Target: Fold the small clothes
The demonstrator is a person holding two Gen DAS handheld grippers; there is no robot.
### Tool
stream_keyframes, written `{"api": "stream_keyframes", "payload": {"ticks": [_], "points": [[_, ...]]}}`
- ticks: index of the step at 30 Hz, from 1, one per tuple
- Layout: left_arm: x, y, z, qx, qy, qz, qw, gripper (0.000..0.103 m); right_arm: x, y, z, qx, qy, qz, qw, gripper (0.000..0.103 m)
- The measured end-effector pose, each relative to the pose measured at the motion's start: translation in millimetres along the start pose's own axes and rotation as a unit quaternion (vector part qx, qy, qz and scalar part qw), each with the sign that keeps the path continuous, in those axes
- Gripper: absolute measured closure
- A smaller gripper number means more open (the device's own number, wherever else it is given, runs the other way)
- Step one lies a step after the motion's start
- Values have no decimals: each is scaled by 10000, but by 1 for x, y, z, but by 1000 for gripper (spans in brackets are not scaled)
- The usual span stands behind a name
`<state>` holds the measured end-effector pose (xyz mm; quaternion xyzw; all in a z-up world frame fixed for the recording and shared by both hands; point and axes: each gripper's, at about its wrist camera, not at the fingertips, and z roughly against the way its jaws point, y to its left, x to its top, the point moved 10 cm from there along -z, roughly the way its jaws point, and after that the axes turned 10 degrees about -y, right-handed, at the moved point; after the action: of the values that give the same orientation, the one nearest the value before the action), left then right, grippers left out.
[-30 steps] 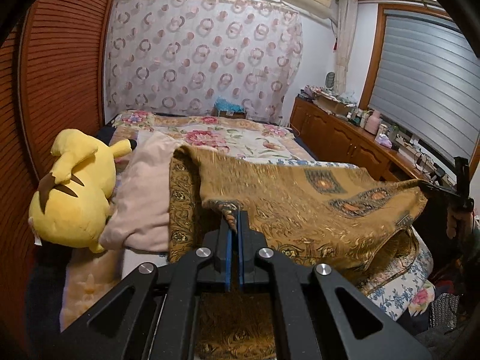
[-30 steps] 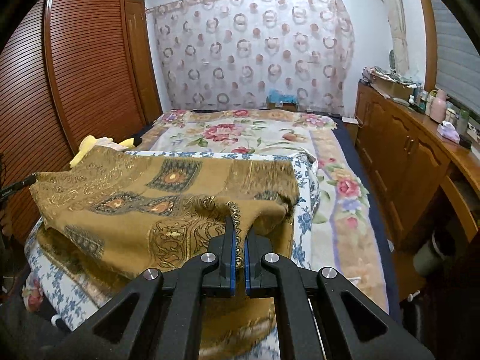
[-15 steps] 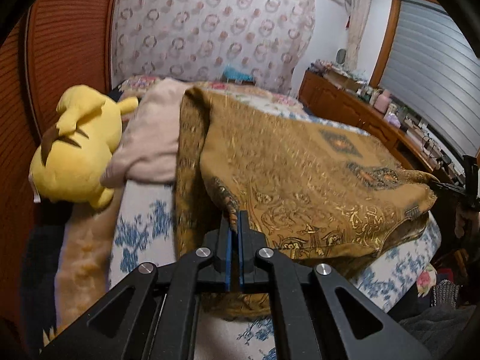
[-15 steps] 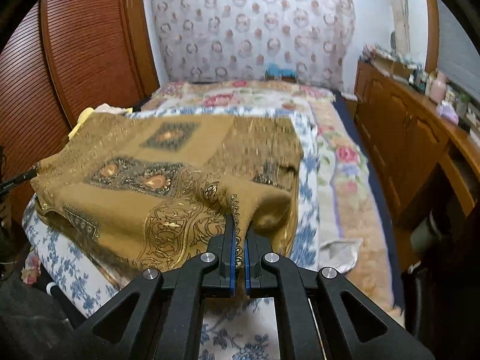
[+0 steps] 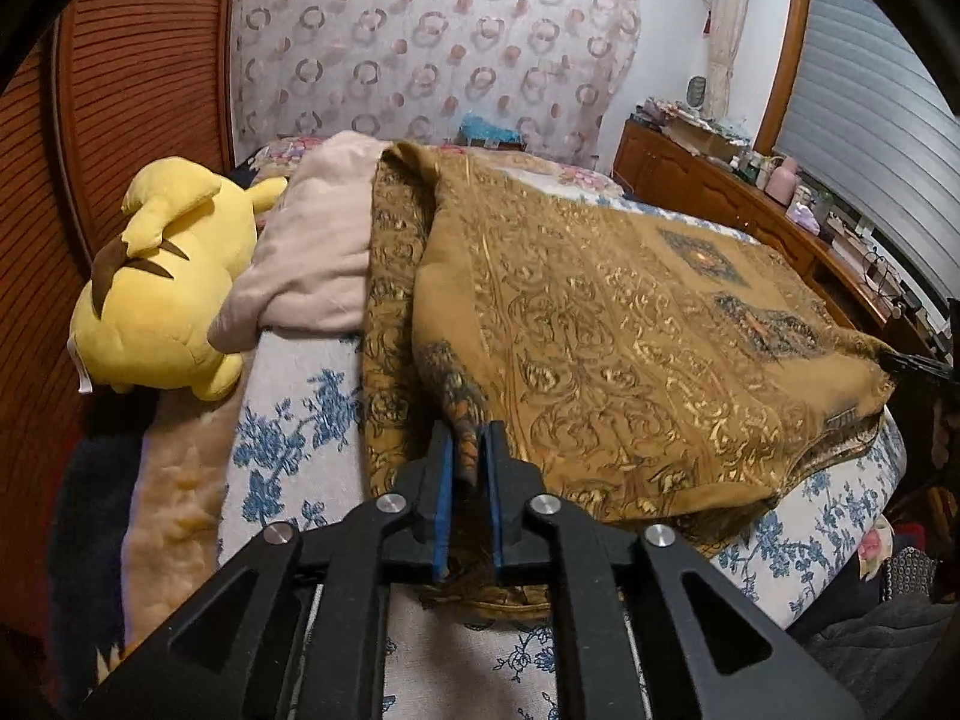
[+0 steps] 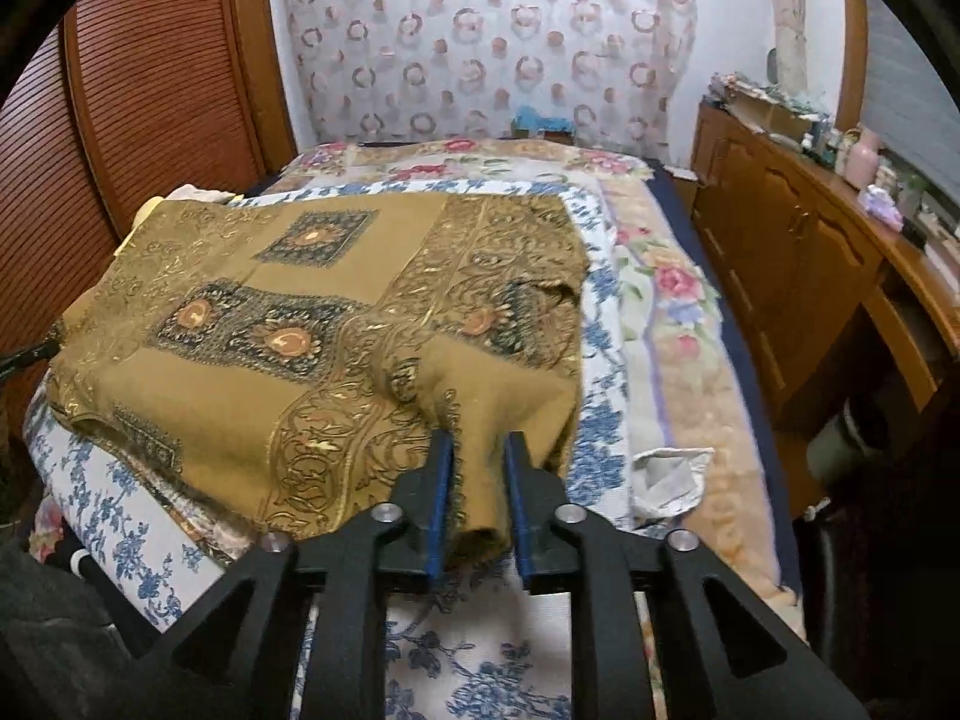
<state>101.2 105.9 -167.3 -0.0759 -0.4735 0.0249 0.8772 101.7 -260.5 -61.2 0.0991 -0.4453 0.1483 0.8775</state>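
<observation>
Your brown patterned cloth [image 5: 630, 360] hides most of the blue-flowered sheet [image 5: 288, 420] beneath it. Your left gripper [image 5: 467, 450] covers the cloth's near edge. The clutter on the wooden dresser [image 6: 780, 240] is too small to identify.

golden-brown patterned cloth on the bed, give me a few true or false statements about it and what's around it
1. The golden-brown patterned cloth lies folded on the blue-and-white floral bedcover. True.
2. A yellow plush toy sits on top of the cloth. False: it lies beside it, past a pale pink fabric bundle.
3. The left gripper has a cloth corner between its blue pads. True; its jaws have just been opening.
4. The right gripper is clamped shut with nothing in it. False: its jaws stand apart around a cloth corner.
5. The wooden sideboard is bare. False: bottles and clutter sit on it.
</observation>
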Motion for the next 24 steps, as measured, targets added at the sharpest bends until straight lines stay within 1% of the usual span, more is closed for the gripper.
{"api": "stream_keyframes", "payload": {"ticks": [2,3,4,5,6,8,13,17,20,24], "points": [[6,1,4,24,-110,-21,9999,81,4,-3,5,-59,-79,44,9999,82],[9,1,5,27,-146,-25,9999,78,8,-3,8,-97,-127,68,9998,81],[13,0,7,27,-208,-34,9998,72,9,-4,10,-118,-167,100,9997,80],[15,0,8,22,-236,-39,9997,66,12,-4,12,-160,-221,138,9995,78],[17,0,8,14,-255,-44,9997,63,15,-3,14,-210,-280,178,9992,72],[20,-2,6,-21,-257,-52,9997,60,20,-2,17,-234,-379,221,9988,65],[13,-3,-9,-42,-36,-35,10000,55,23,16,7,-95,-421,313,9986,63],[4,-1,-21,0,141,-7,9999,43,14,38,-16,136,-297,323,9989,63],[-2,2,-27,29,286,-31,9996,41,6,55,-36,298,-141,362,9988,63],[-7,7,-29,119,360,-34,9993,41,3,72,-54,518,-14,399,9979,63]]}}
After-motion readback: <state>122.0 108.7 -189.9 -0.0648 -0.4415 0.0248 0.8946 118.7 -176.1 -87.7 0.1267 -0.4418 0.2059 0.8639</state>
